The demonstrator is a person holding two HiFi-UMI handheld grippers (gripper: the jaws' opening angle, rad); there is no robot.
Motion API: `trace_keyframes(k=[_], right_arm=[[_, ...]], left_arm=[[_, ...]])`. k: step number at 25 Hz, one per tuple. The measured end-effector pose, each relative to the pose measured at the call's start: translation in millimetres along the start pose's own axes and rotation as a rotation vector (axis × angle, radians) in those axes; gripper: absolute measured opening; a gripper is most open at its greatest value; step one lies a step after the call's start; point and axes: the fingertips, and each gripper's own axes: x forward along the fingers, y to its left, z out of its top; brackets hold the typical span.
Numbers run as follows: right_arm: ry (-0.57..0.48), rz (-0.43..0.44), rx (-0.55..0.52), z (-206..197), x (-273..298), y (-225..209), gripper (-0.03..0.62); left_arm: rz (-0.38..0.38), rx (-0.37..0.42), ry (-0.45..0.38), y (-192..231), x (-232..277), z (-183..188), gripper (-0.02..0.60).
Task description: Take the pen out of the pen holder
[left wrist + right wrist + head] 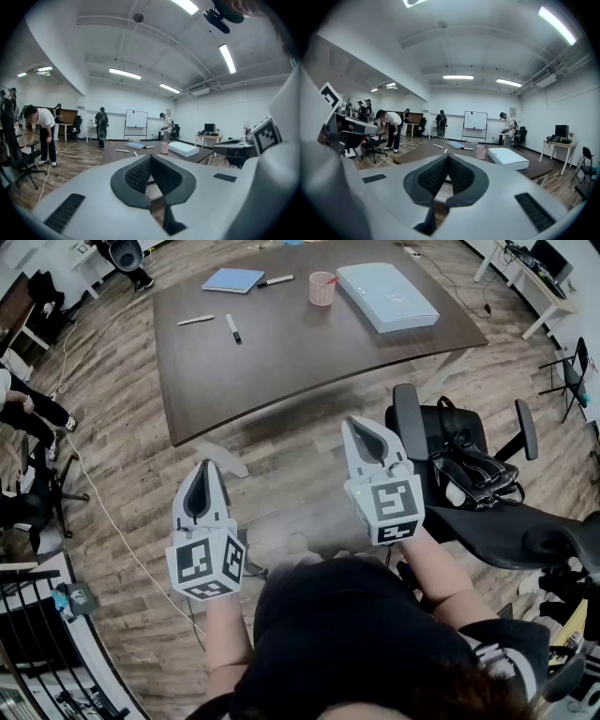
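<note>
1. Standing well back from the table [309, 362], you've got the left gripper [204, 471] and right gripper [366, 432] both pinched together on nothing. Open one before you reach, or you'll just poke the cup.
2. The pink pen holder [322, 288] sits upright on the far side, between the blue notebook [232, 279] and the flat white box [386, 296]. It looks light, so a sideways pull would probably tip or drag it.
3. Loose markers [232, 328] lie on the tabletop. Grabbing one of those isn't the job.
4. The pen inside is too small to make out from here, so get closer first.
5. The chair [487, 512] is just beside your right arm and could snag you.
</note>
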Motion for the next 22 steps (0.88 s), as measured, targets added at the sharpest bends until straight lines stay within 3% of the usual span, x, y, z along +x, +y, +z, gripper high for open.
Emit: trace_keyframes(k=[22], right_arm=[[-0.018, 0.012, -0.028, 18.7, 50.4, 45.0, 0.017]], left_arm=[[-0.060, -0.017, 0.032, 56.5, 19.9, -14.1, 0.028]])
